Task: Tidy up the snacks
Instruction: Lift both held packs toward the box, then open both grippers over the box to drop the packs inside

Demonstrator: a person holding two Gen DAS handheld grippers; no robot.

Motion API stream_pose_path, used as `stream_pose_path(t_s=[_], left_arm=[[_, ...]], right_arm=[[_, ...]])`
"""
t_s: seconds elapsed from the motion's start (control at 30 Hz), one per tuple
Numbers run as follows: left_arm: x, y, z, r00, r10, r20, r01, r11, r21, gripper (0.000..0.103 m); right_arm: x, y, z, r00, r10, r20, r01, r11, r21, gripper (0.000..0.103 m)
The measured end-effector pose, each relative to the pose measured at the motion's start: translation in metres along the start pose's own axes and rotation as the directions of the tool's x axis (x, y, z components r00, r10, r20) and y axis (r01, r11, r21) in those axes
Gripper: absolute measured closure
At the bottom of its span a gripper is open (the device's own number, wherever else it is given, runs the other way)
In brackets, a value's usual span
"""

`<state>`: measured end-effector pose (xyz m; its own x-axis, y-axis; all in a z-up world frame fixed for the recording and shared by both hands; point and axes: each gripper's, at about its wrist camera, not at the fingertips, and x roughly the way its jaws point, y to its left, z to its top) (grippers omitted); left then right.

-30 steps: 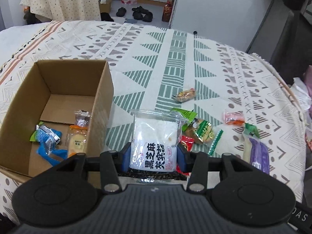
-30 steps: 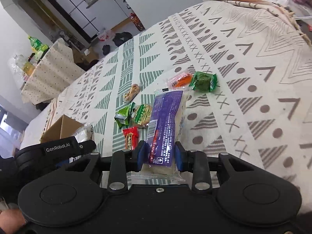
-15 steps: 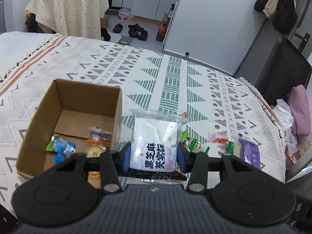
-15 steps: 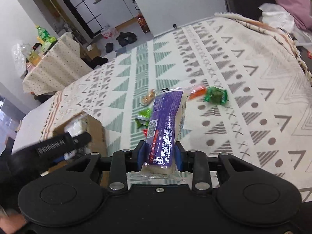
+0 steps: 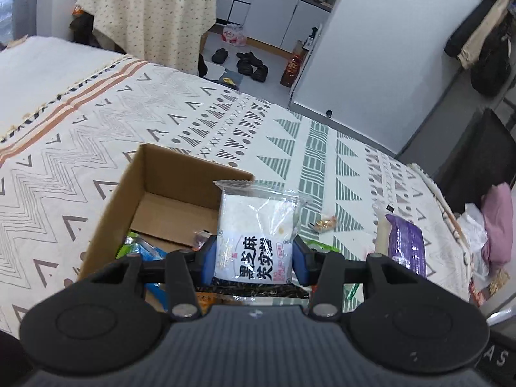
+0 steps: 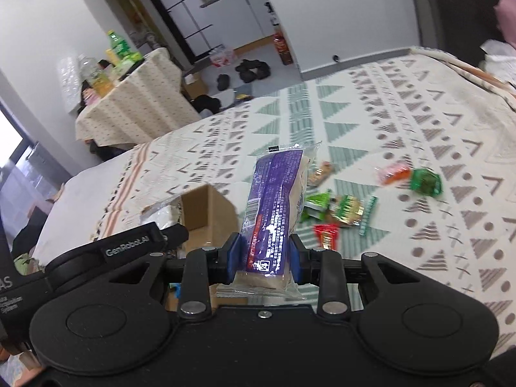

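Bedroom, patterned cream-green bedcover [image 5: 325, 148] as work surface; brown open cardboard box [image 5: 167, 187] on it, few snacks already inside.

Left gripper [image 5: 254, 258] pinching white clear-wrapped sesame snack packet [image 5: 256, 225], held above box's right wall.

Right gripper [image 6: 265, 254] pinching purple long wrapped bar [image 6: 274, 200], above bedcover, just right of box.

Small loose snacks [image 6: 335, 209] lie on bedcover.

Risks:
- left packet released over wall edge, falls outside
- slippery wrapper slides from blue pads
- two grippers close together, may collide above box

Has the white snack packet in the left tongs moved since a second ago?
Yes. The white snack packet has risen and shifted left; it now overlaps the cardboard box's right wall instead of sitting beside it.
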<state>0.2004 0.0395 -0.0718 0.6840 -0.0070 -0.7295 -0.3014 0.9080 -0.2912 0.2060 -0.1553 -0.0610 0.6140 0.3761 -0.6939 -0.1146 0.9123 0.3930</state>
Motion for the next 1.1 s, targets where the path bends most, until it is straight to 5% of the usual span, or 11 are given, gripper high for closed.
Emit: stream_pose_path(t_s=[0.57,1.1], left_arm=[[0.028,0.052,0.023,0.997,-0.049,-0.052,0.044,0.993,-0.108,0.057],[0.062,0.107,0.041,0.996,0.067,-0.060,-0.083,0.940,-0.330,0.053]], right_arm=[[0.035,0.062,0.007,0.989,0.147,-0.009,-0.147,0.986,-0.073,0.072],[0.105,0.075,0.000,0.984,0.144,-0.101,-0.152,0.985,-0.080,0.072]])
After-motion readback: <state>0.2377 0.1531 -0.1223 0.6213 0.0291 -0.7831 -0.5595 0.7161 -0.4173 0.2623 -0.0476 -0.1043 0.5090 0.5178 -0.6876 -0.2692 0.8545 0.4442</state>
